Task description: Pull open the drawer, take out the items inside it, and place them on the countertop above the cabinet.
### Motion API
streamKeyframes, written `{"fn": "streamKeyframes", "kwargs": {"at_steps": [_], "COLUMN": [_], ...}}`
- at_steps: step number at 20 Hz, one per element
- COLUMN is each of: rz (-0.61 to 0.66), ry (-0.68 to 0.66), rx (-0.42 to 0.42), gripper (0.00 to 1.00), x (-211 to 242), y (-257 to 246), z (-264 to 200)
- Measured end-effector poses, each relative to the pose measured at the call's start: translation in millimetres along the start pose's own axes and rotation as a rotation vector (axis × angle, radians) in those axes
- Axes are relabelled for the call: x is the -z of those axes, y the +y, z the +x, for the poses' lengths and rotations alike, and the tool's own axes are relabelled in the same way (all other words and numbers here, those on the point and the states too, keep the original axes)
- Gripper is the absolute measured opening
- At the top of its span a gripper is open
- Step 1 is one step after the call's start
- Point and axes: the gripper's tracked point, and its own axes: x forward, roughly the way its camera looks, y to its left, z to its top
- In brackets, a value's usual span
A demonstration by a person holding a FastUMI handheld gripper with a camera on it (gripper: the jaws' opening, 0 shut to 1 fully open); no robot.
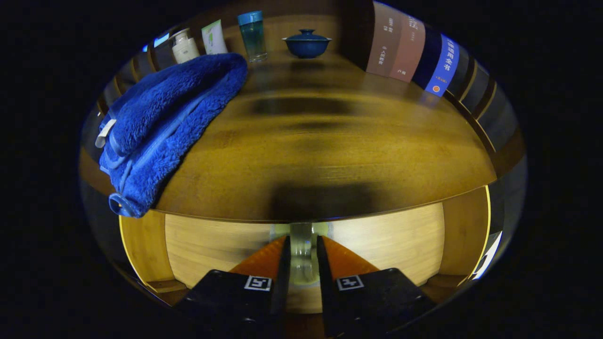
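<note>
Now jaws around drawer knob (301,245).

The clear glass-like drawer knob (301,249) sits between the fingers of the gripper (301,256), and its sides are covered by them, so whether they press it is hard to tell. The wooden countertop (330,141) is smeared by motion blur. The far right row of standing books (414,52) is too small to read.
</note>
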Motion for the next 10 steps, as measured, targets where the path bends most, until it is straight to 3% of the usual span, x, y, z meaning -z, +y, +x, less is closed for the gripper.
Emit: {"fn": "streamKeyframes", "kwargs": {"at_steps": [1, 10], "rz": [-0.006, 0.015], "ry": [0.002, -0.101], "rx": [-0.014, -0.065], "gripper": [0.22, 0.22], "x": [3.1, 13.2], "y": [3.1, 2.7], "z": [5.6, -32.5]}}
